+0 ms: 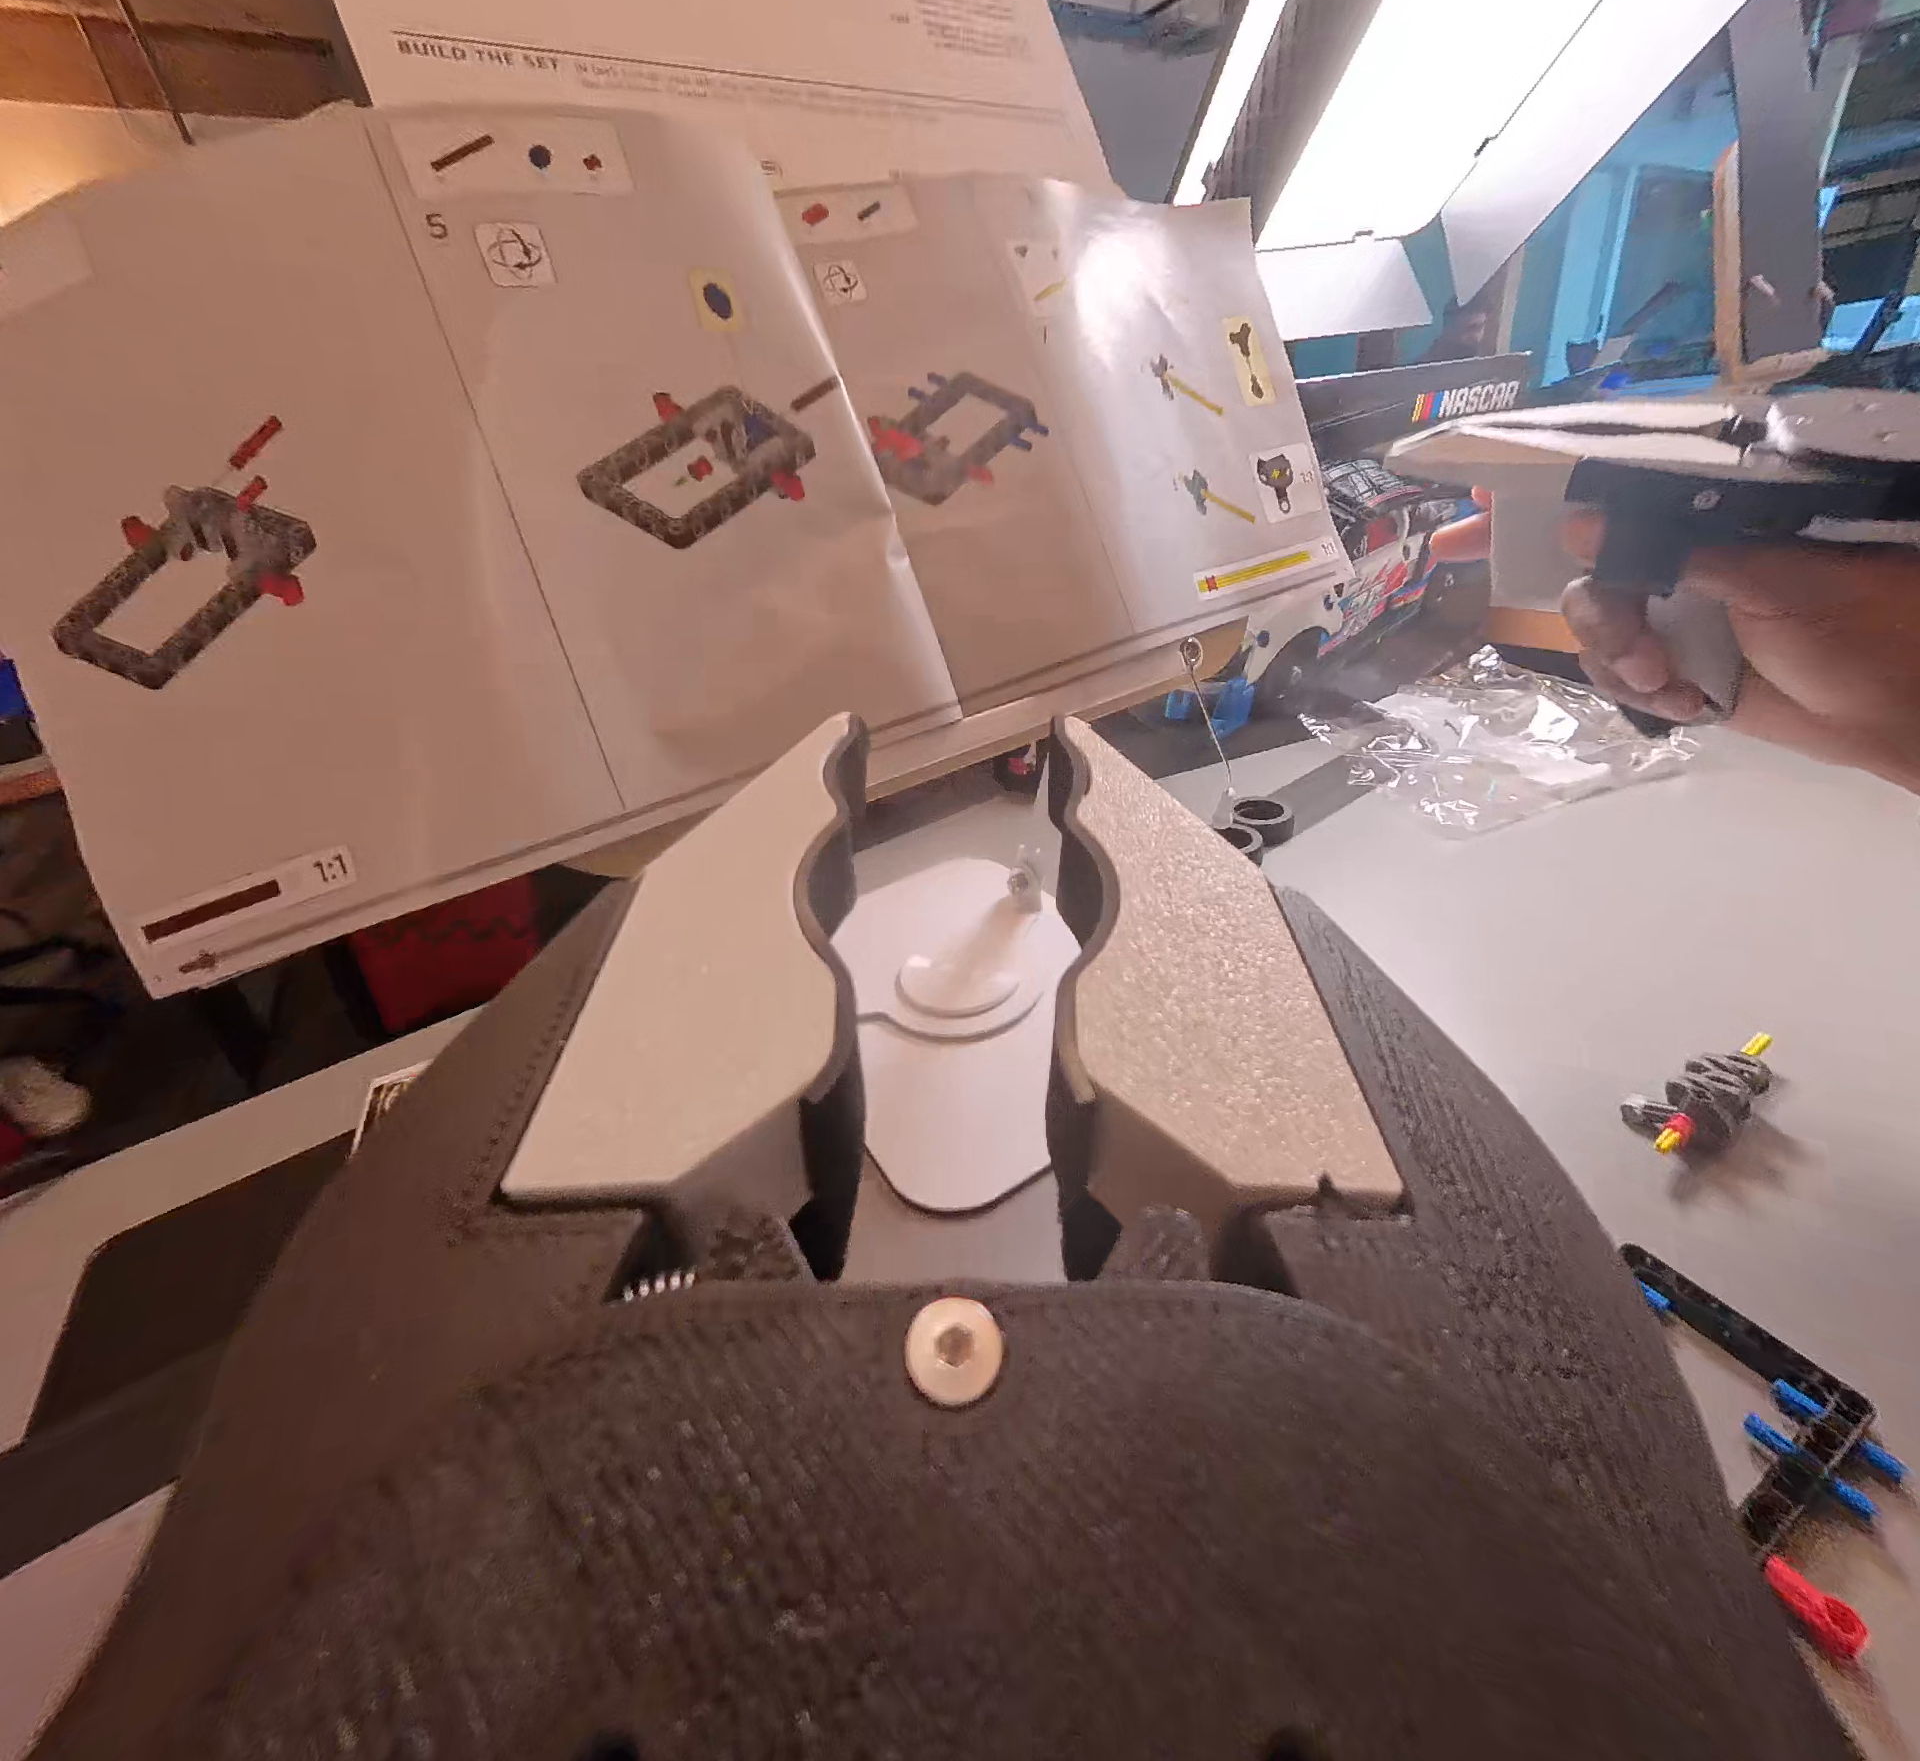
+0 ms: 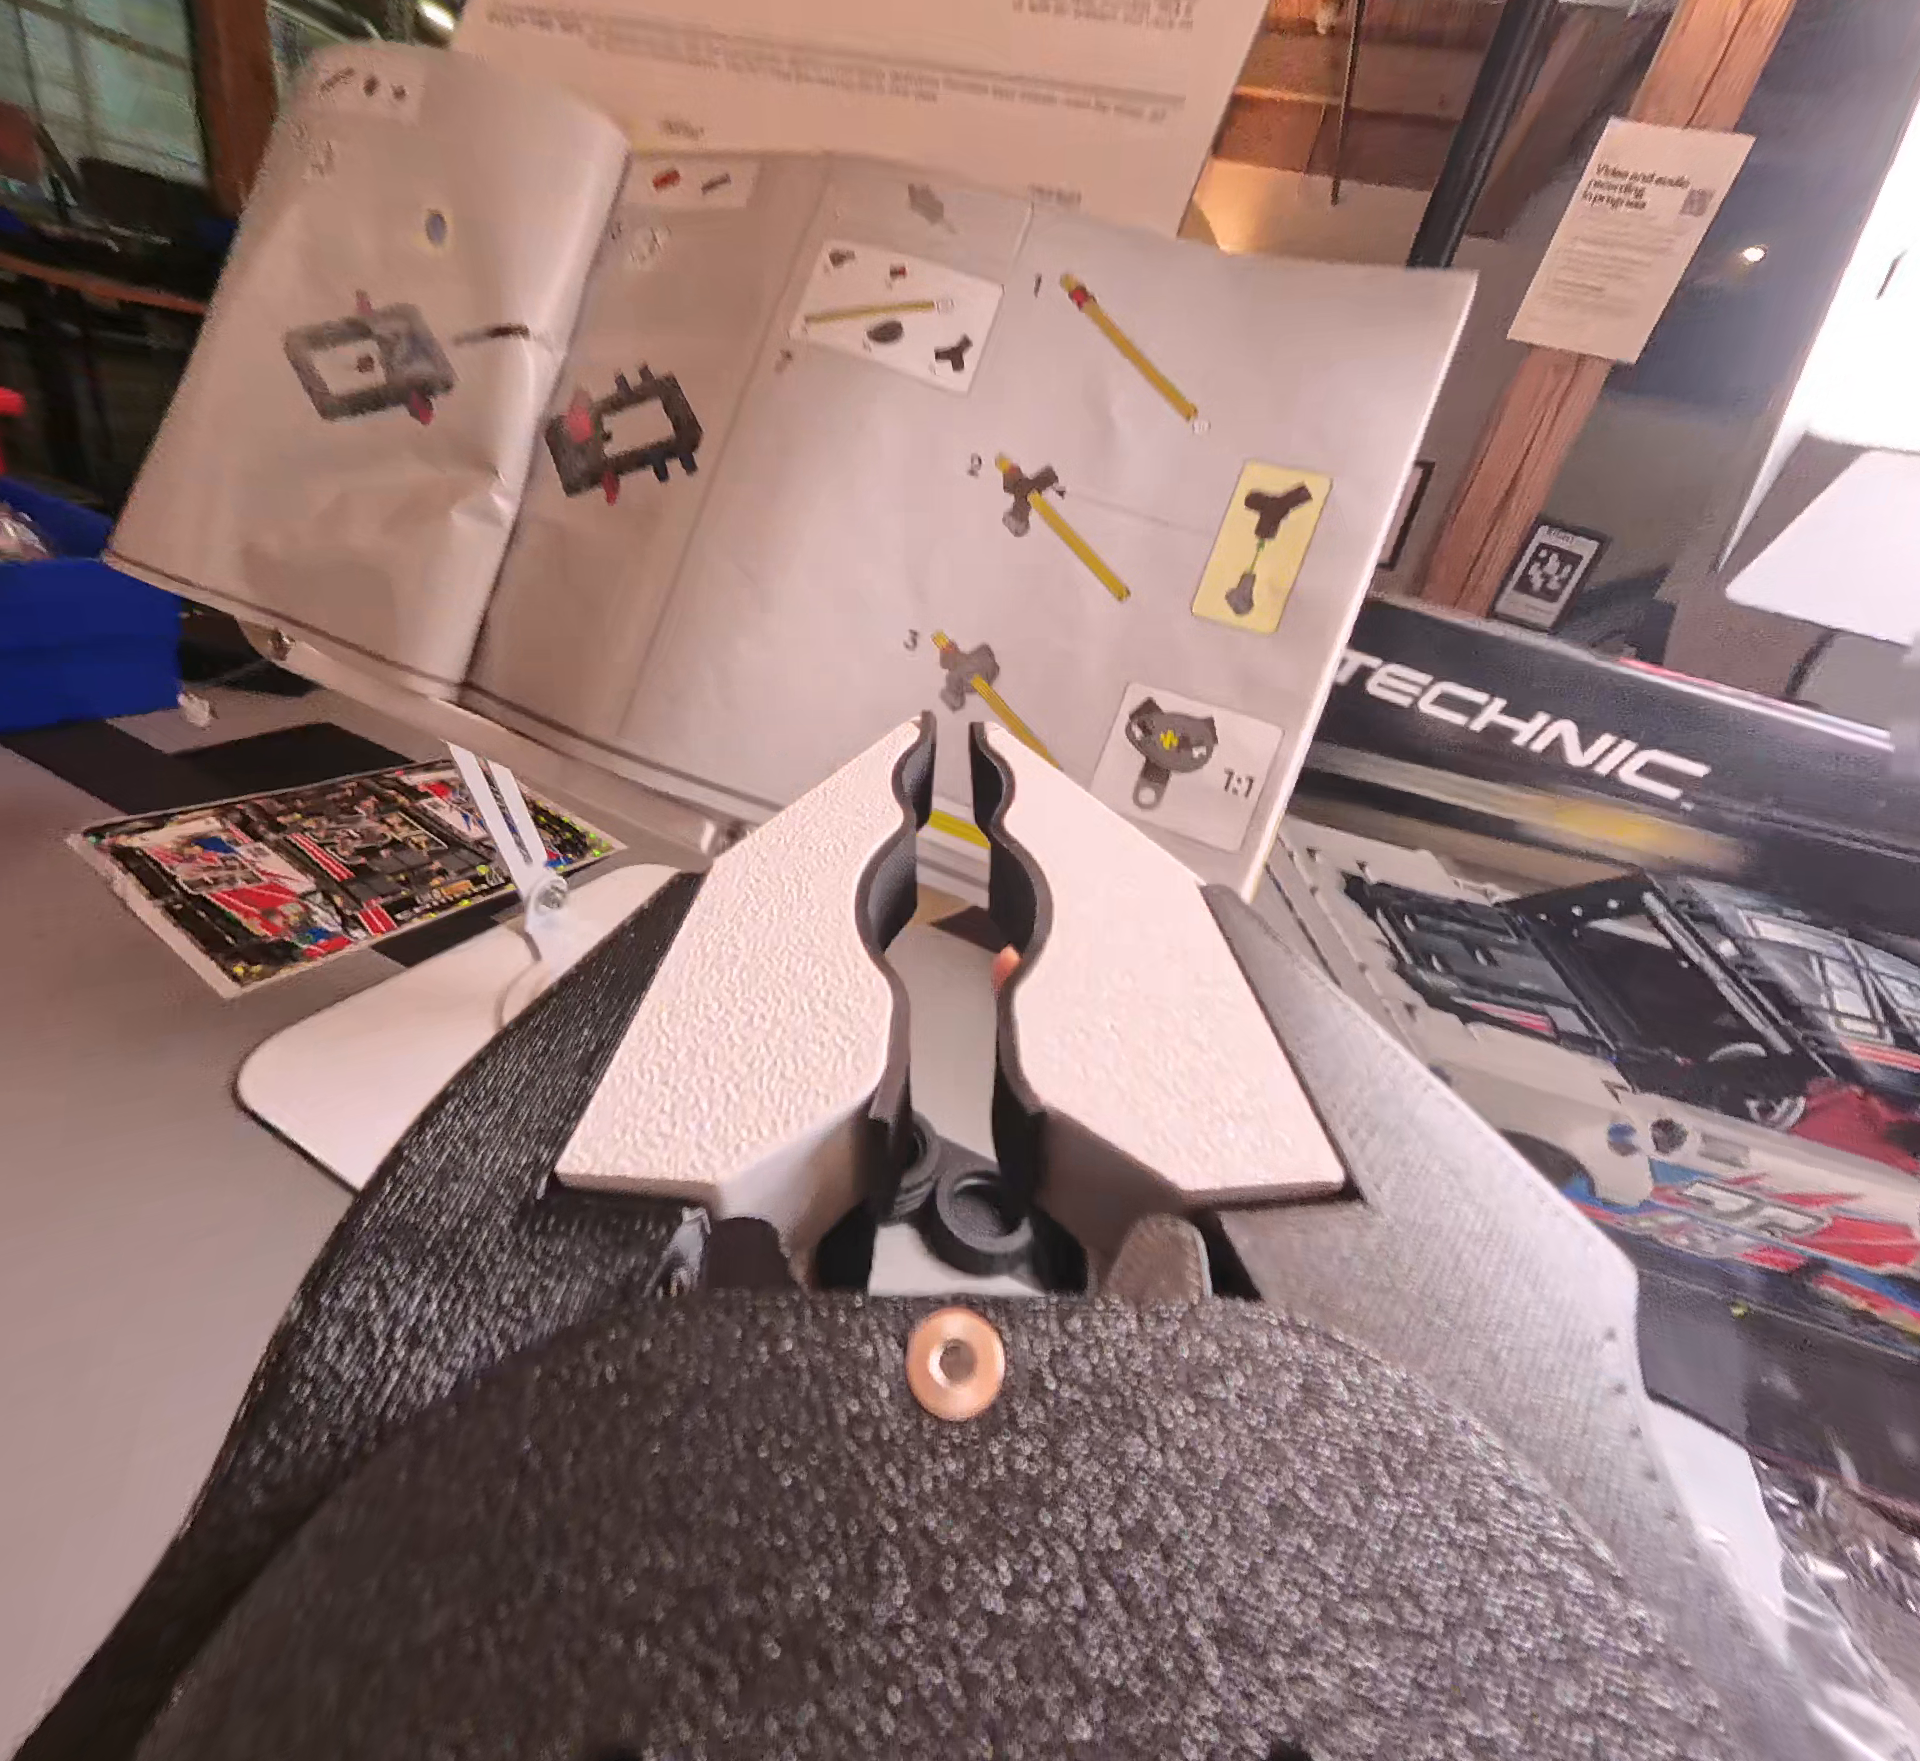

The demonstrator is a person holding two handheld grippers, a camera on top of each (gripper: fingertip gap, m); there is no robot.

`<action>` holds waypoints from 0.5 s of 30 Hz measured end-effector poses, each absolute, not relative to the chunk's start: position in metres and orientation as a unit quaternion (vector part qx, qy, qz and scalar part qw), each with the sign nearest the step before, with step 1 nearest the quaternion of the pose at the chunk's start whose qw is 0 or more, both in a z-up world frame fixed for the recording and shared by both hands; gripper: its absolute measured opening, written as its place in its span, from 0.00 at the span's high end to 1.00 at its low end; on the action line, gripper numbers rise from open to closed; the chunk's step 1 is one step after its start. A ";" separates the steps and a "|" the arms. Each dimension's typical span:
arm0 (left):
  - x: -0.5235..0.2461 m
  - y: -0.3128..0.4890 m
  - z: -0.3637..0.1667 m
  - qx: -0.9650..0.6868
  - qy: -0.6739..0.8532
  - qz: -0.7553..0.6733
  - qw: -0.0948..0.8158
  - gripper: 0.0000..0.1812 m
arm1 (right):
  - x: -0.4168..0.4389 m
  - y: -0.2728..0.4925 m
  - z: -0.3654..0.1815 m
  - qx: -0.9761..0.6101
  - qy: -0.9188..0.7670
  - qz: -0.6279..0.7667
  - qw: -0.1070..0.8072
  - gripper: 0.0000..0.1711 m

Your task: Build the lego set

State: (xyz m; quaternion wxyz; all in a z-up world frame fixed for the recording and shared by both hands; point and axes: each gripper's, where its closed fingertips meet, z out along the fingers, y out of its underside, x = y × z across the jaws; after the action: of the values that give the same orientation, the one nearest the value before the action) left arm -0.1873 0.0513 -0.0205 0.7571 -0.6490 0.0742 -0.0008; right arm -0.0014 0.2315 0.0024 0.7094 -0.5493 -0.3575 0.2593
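Both grippers — left, right — hang empty, narrowly parted, aimed at the instruction booklet at twelve o'clock. Probably reading the next step — half-built pieces wait at three o'clock.

Bright indoor light, wide-angle warp, some motion smear

A blown-out light panel glares at upper right in the left wrist view; a white glare patch burns the right edge of the right wrist view. The instruction booklet looks soft — its left pages smeared — and straight edges bow toward the frame borders, while the grey table carries only faint, soft shadows
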 end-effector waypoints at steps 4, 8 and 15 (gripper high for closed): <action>-0.178 0.051 -0.023 -0.637 0.095 -0.005 0.765 0.97 | 0.007 0.243 -0.006 -0.560 -0.345 0.257 0.708 0.96; -0.167 0.048 -0.020 -0.611 0.125 0.000 0.782 1.00 | 0.011 0.250 -0.008 -0.567 -0.328 0.262 0.709 0.96; -0.170 0.037 0.000 -0.579 0.114 0.012 0.807 1.00 | 0.006 0.253 -0.021 -0.571 -0.330 0.253 0.708 1.00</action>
State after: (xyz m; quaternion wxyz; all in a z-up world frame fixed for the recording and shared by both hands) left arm -0.1696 0.0367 -0.0004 0.8072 -0.5790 0.1138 0.0123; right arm 0.0065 0.2526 -0.0211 0.7078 -0.5707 -0.3303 0.2534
